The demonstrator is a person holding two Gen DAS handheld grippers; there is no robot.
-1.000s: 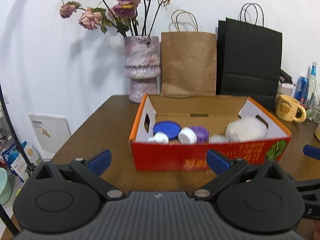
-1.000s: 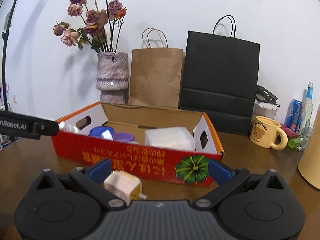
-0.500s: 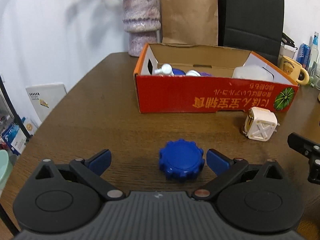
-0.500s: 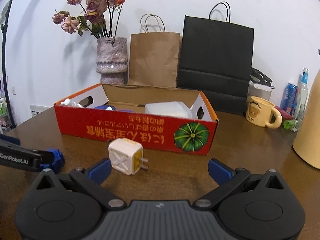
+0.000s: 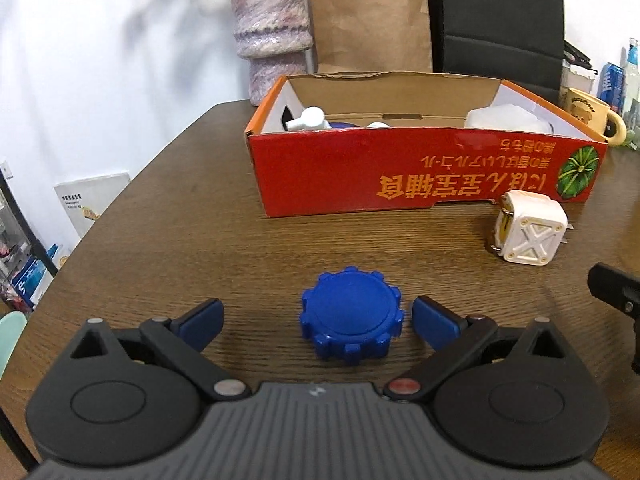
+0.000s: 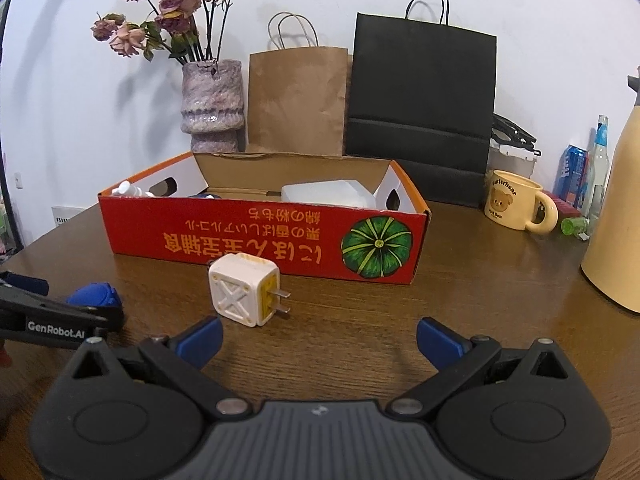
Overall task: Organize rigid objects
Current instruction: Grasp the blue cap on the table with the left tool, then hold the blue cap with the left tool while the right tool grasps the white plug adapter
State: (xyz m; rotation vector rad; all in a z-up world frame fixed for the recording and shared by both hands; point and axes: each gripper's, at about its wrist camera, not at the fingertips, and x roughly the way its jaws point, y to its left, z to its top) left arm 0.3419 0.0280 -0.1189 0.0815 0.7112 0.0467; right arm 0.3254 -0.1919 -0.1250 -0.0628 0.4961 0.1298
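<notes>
A blue ridged lid [image 5: 351,322] lies flat on the brown table between the fingers of my open left gripper [image 5: 316,318], nearer the right finger and apart from both. A white cube plug adapter [image 5: 528,228] lies right of it, in front of the red cardboard box [image 5: 420,176]. In the right wrist view the adapter [image 6: 243,289] lies ahead and left of my open, empty right gripper [image 6: 318,340], prongs pointing right. The box [image 6: 256,236] holds a white bottle, lids and a white container. The lid [image 6: 94,296] shows partly behind the left gripper body.
A vase of dried roses [image 6: 212,106], a brown paper bag [image 6: 296,100] and a black bag [image 6: 422,108] stand behind the box. A yellow bear mug [image 6: 514,205], cans and bottles, and a beige jug [image 6: 616,216] stand at the right.
Both grippers have pulled back from the box and come lower. The blue lid now sits between the left fingers, closer than before. The adapter sits ahead of the right gripper.
</notes>
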